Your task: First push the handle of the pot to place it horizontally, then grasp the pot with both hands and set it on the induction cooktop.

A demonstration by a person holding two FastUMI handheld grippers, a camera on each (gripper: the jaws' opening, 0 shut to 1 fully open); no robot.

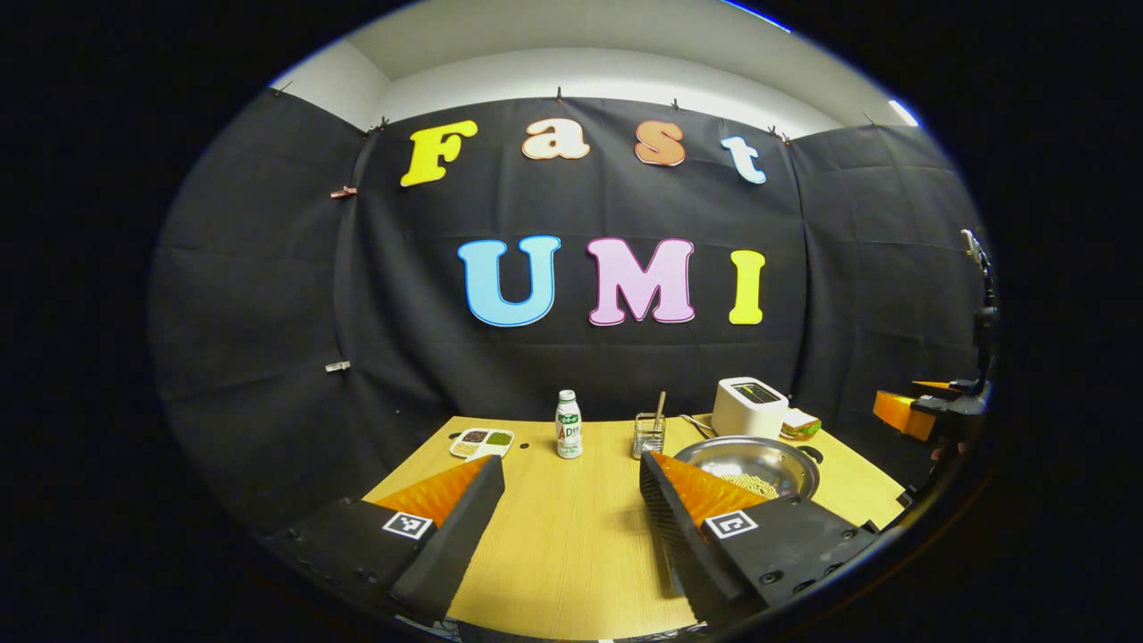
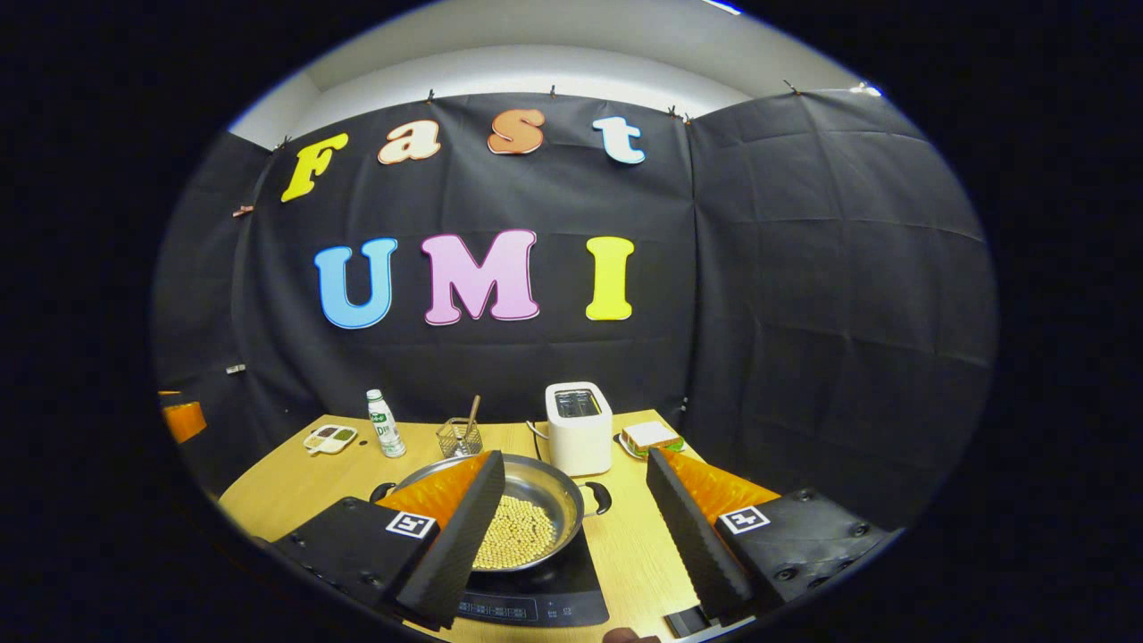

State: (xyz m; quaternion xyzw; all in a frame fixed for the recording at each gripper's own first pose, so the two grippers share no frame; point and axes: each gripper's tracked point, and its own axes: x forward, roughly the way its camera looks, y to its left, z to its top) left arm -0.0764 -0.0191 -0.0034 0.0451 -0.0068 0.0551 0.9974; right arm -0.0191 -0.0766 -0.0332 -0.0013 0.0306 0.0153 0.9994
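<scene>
A steel pot [image 2: 522, 518] holding yellow beans sits on the black induction cooktop [image 2: 536, 594] at the table's near edge, its two black side handles pointing left and right. The pot [image 1: 755, 464] also appears at the right in the left gripper view. My right gripper [image 2: 571, 496] is open above the table, its left finger in front of the pot's left side and its right finger off to the pot's right. My left gripper [image 1: 571, 482] is open over bare table, left of the pot, with nothing between its fingers. The other gripper [image 1: 929, 411] shows far right.
A white toaster [image 2: 579, 427] stands behind the pot, with a sandwich on a plate [image 2: 650, 438] to its right. Farther left stand a wire holder with sticks [image 2: 460, 436], a small bottle [image 2: 386, 424] and a divided dish [image 2: 329, 438]. The wooden table [image 1: 571, 545] spreads below.
</scene>
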